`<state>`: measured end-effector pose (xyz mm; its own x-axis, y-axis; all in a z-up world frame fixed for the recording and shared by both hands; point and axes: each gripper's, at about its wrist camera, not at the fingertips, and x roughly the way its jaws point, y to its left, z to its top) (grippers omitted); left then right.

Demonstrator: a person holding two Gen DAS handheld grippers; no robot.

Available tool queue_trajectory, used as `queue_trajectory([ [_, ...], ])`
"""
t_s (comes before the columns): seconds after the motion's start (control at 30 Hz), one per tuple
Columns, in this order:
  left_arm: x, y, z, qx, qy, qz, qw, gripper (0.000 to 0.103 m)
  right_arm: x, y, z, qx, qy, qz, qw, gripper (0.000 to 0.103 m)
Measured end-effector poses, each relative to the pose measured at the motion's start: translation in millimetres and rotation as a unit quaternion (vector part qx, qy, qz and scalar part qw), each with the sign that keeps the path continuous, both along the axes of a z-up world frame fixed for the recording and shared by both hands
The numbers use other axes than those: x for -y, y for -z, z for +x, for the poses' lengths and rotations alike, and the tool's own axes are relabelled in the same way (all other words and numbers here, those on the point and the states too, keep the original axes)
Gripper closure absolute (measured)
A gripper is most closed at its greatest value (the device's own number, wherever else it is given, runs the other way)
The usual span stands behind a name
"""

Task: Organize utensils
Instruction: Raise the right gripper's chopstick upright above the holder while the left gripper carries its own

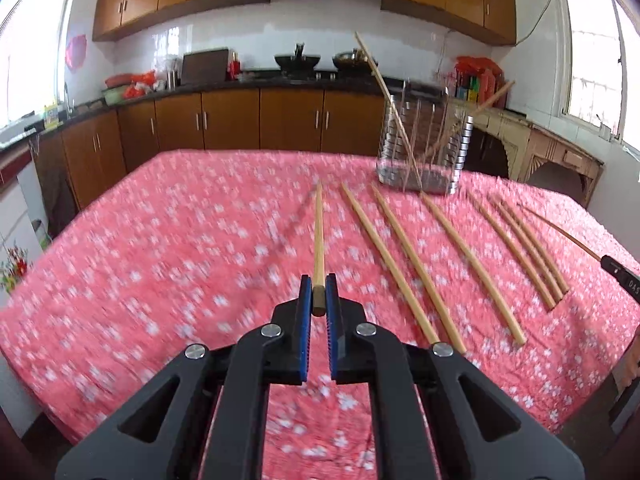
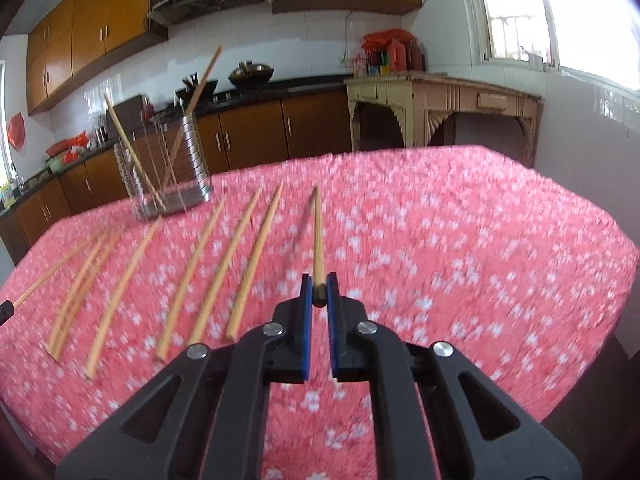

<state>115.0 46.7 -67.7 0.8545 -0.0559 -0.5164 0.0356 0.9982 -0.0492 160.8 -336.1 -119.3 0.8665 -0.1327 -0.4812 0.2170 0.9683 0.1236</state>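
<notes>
Left gripper (image 1: 319,294) and right gripper (image 2: 319,292), lower centre, angled downward, each pinching a chopstick (image 1: 319,236) (image 2: 318,236). Pink floral tablecloth (image 1: 180,240); kitchen cabinets (image 1: 232,120) across the top.

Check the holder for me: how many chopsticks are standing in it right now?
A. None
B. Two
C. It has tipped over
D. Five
B: two chopsticks lean out of the upright metal holder in opposite directions, while the left gripper and right gripper are each shut on another one.
</notes>
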Motion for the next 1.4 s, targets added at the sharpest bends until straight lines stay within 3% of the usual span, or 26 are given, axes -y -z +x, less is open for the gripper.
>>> queue_trajectory([
  [0.37,-24,-71,12,0.081,-0.015,0.012,0.9965,0.096,8,-76,6,0.075,0.002,-0.027,0.997,0.095],
  [0.8,-42,-134,46,0.117,-0.023,-0.006,0.9928,0.096,13,-161,33,0.136,-0.016,-0.024,0.990,0.095],
  [1.4,-38,-172,54,0.148,-0.009,-0.006,0.9889,0.096,3,-208,45,0.154,-0.063,0.001,0.986,0.095],
])
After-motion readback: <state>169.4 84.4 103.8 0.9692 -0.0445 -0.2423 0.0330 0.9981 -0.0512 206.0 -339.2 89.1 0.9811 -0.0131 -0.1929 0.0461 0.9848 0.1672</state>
